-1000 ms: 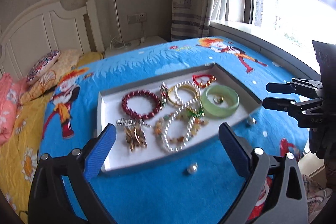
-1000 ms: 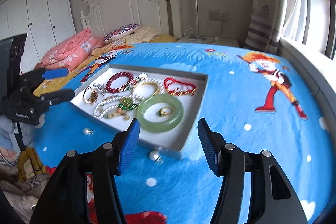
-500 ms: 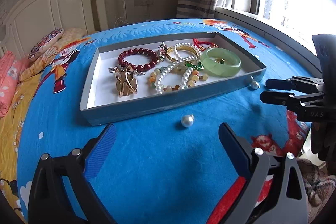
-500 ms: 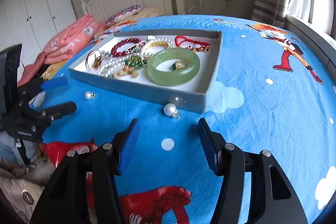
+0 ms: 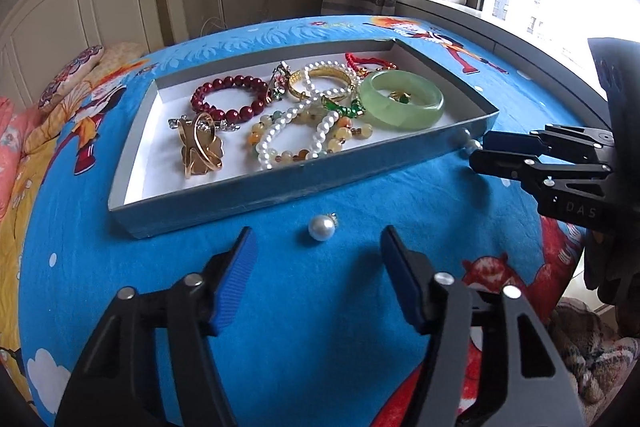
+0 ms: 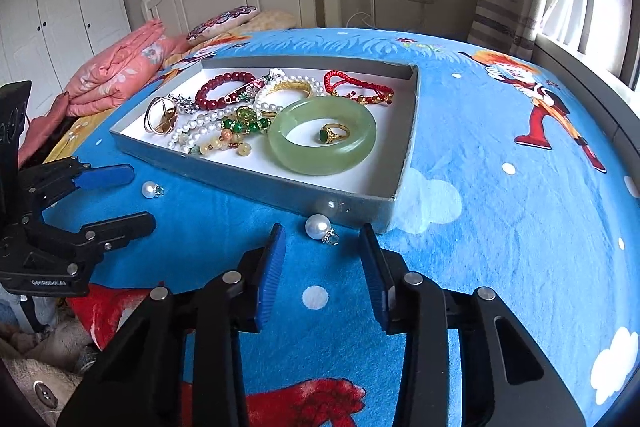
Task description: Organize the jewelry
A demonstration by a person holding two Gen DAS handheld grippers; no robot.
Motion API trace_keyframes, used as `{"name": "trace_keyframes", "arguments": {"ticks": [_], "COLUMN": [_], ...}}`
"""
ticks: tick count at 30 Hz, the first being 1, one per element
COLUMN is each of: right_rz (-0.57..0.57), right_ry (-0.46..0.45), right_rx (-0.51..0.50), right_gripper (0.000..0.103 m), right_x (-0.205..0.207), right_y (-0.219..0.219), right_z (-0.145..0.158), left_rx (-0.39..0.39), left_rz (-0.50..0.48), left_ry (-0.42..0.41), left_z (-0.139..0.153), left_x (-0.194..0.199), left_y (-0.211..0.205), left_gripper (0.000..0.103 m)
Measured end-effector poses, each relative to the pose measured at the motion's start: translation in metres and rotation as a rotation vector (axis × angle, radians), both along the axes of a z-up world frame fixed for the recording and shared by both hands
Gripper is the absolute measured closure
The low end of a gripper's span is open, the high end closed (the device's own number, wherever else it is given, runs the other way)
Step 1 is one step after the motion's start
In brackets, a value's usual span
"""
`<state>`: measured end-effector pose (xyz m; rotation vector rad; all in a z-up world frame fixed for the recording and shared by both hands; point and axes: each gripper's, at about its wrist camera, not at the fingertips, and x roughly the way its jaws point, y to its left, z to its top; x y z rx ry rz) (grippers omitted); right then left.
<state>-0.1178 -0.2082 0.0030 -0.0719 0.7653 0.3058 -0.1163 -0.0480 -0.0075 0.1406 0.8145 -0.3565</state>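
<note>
Right now, grey tray point(image 5: 304, 183) sits on blue blanket point(image 5: 320, 327), long axis running left-right in left wrist view, near wall facing both grippers. Bracelets, jade bangle point(image 6: 322, 135), gold ring point(image 6: 334, 133) piled inside. Open blanket all along near wall. Left gripper point(image 5: 316, 259) jaws closing, half-wide, nothing pinched; left pearl point(image 5: 321, 228) lies just ahead of tips, loop toward tray. Right gripper point(image 6: 322, 259) jaws closing, narrower, nothing pinched; right pearl point(image 6: 318, 227) between tips and tray wall, nearly touching wall, loop pointing toward right fingertip.
</note>
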Motion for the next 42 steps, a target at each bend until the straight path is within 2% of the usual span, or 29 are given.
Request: {"name": "trace_keyframes", "arguments": {"ticks": [3, 6, 7, 8, 10, 14, 16, 28, 42], "right_rz": [-0.008, -0.021, -0.016, -0.015, -0.011, -0.009, -0.009, -0.005, 0.027], "right_ry": [-0.011, -0.022, -0.023, -0.023, -0.025, -0.025, -0.026, -0.031, -0.101], "right_rx": [-0.027, -0.042, -0.035, -0.035, -0.039, -0.037, -0.037, -0.008, 0.018], "right_gripper": [0.069, 0.073, 0.083, 0.085, 0.085, 0.085, 0.085, 0.085, 0.085], "right_x": [-0.001, -0.002, -0.002, -0.001, -0.001, -0.002, -0.002, -0.004, -0.018], "right_y": [0.003, 0.004, 0.003, 0.004, 0.004, 0.005, 0.005, 0.003, 0.006], "right_z": [-0.001, -0.002, -0.002, -0.002, -0.002, -0.002, -0.002, 0.001, 0.023], "left_rx": [-0.013, 0.009, 0.019, 0.031, 0.05, 0.046, 0.042, 0.035, 0.038], "left_rz": [0.007, -0.006, -0.015, -0.022, -0.041, -0.061, -0.069, -0.071, -0.065], "left_ry": [0.004, -0.004, -0.008, -0.014, -0.025, -0.033, -0.034, -0.034, -0.089], "left_z": [0.001, 0.001, 0.001, 0.001, 0.001, 0.001, 0.001, 0.001, 0.02], "left_x": [0.003, 0.004, 0.003, 0.002, 0.0, -0.003, -0.005, -0.006, -0.016], "left_y": [0.002, -0.003, -0.006, -0.01, -0.016, -0.017, -0.017, -0.017, -0.017], "left_gripper": [0.05, 0.059, 0.064, 0.067, 0.075, 0.081, 0.09, 0.09, 0.09]}}
